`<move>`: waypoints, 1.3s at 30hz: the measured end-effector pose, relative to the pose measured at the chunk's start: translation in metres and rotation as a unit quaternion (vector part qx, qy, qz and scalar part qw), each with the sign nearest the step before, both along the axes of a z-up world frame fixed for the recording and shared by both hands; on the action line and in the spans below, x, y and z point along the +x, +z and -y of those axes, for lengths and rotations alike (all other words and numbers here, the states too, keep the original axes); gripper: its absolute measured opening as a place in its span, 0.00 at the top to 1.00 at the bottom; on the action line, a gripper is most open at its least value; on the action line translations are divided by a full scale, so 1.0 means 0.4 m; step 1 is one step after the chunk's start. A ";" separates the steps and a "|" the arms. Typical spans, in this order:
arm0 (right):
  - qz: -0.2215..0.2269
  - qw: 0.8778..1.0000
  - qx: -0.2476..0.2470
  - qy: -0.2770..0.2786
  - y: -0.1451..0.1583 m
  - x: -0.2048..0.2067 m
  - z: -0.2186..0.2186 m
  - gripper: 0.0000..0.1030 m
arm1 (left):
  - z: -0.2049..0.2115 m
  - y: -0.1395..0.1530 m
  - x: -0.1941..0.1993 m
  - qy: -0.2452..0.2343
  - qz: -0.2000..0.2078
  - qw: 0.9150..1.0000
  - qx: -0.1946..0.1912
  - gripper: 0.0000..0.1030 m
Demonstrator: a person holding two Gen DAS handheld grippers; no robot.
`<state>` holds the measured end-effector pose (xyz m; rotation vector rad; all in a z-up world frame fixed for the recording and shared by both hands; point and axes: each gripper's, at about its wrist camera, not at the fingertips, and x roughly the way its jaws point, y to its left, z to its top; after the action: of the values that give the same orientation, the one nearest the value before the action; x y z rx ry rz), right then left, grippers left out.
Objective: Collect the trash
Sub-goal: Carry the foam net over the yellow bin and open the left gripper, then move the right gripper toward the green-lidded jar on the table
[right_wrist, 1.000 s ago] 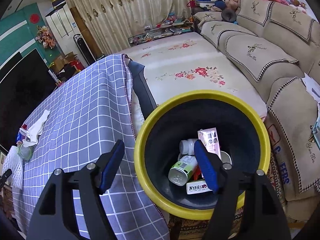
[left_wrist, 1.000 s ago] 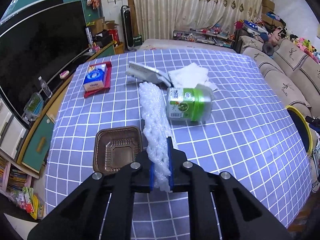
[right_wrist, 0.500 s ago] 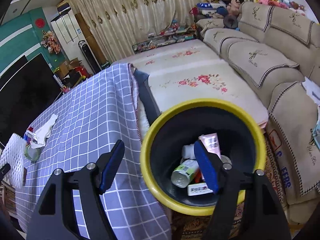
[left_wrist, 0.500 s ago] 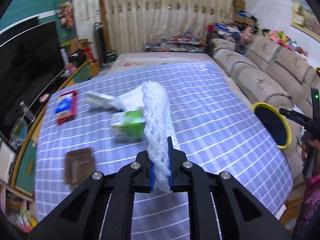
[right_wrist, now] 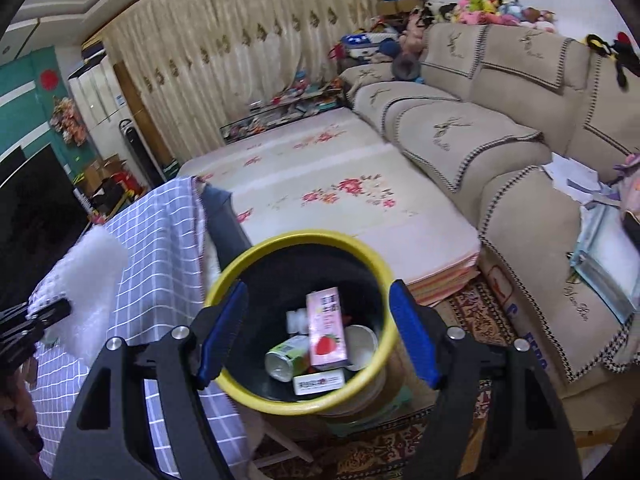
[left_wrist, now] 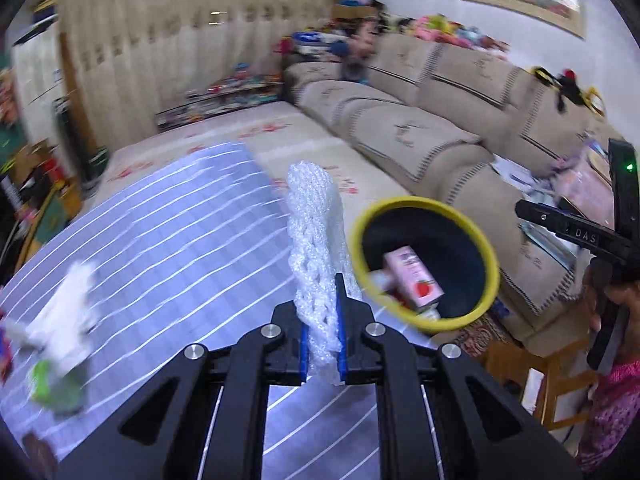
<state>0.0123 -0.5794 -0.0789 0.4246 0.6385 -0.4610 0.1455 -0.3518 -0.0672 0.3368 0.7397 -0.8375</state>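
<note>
My left gripper (left_wrist: 322,344) clamps the upright foam net (left_wrist: 314,240); the yellow-rimmed bin (left_wrist: 424,204) lies just right of it. My right gripper (right_wrist: 316,336) hangs released above that bin.

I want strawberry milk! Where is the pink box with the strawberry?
The pink strawberry carton is inside the yellow-rimmed bin beside the table, leaning between a green can on its left and a white cup on its right.

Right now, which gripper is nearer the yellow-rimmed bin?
Right. The right gripper hangs open just above the yellow-rimmed bin, framing its mouth. The left gripper, shut on the foam net, is over the table edge beside it.
</note>
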 end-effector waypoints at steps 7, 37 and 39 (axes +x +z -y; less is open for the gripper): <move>0.001 1.000 -0.005 -0.027 0.004 -0.053 0.043 0.33 | 0.257 -0.050 -0.038 -0.078 -0.004 0.997 0.021 0.90; -0.019 0.999 -0.001 0.050 -0.036 0.067 -0.080 0.29 | -0.070 -0.017 -0.036 0.050 0.000 0.999 -0.014 0.13; -0.019 0.996 -0.003 0.082 -0.031 0.109 -0.141 0.29 | -0.181 0.005 -0.050 0.084 0.014 0.996 -0.017 0.12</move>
<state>0.0559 -0.5229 -0.0911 0.3548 0.7031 -0.3164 0.1254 -0.2794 -0.0654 0.2521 0.7165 -0.6834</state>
